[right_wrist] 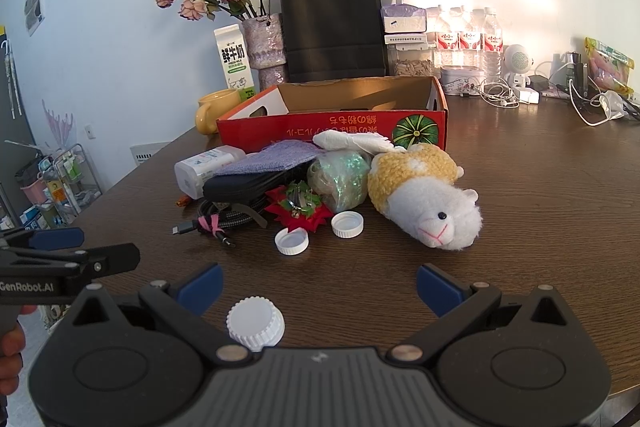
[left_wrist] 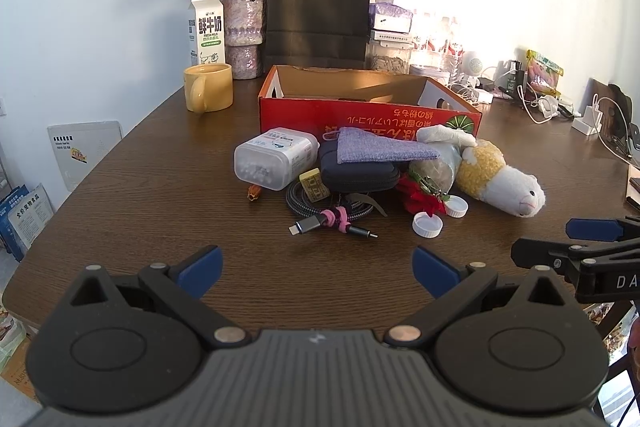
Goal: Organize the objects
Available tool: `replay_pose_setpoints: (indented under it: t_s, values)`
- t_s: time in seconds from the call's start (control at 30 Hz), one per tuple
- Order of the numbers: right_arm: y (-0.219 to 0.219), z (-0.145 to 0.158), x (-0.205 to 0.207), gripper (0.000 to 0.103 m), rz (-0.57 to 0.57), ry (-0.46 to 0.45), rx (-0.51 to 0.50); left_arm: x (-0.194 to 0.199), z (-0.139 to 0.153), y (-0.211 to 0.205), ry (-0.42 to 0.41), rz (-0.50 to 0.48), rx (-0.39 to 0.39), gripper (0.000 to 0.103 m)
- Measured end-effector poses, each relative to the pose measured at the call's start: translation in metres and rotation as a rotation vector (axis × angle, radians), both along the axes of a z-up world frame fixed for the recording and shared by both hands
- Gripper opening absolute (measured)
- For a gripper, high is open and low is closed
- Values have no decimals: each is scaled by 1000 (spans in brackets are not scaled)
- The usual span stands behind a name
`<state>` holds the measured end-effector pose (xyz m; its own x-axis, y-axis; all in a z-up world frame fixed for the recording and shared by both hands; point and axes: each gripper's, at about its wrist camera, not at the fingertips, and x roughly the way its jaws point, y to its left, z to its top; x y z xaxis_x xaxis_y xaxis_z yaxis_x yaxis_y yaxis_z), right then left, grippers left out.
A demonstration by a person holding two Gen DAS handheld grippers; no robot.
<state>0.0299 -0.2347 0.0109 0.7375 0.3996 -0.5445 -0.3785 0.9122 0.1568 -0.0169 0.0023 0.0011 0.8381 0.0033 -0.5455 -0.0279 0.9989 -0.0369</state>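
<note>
A pile of loose objects lies before a red cardboard box (left_wrist: pixel 360 113) (right_wrist: pixel 280 131): a clear plastic container (left_wrist: pixel 276 159) (right_wrist: pixel 204 169), a dark zip pouch (left_wrist: pixel 360 173) under a purple cloth (left_wrist: pixel 376 147), a coiled braided cable (left_wrist: pixel 332 211) (right_wrist: pixel 228 219), a red flower ornament (right_wrist: pixel 300 211), two white caps (left_wrist: pixel 428 225) (right_wrist: pixel 347 223) and a plush sheep (left_wrist: pixel 500 175) (right_wrist: pixel 424 199). My left gripper (left_wrist: pixel 318 273) is open, short of the cable. My right gripper (right_wrist: pixel 318 285) is open too, with a third white cap (right_wrist: pixel 256 323) lying between its fingers, untouched.
A yellow mug (left_wrist: pixel 208 87), milk carton (left_wrist: pixel 206 29), vase of dried roses (left_wrist: pixel 242 27) and black paper bag (left_wrist: pixel 320 11) stand behind the box. Water bottles (right_wrist: pixel 468 39), chargers and cords (right_wrist: pixel 560 95) crowd the back right. The table edge (left_wrist: pixel 60 211) curves at the left.
</note>
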Motion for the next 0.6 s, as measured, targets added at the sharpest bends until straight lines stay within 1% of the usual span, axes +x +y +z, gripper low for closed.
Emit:
replay_pose_setpoints:
  t_s: [0.6]
  values:
    - [0,0,0,103,0,0,0,-1,1,1,-1,0,-1,103]
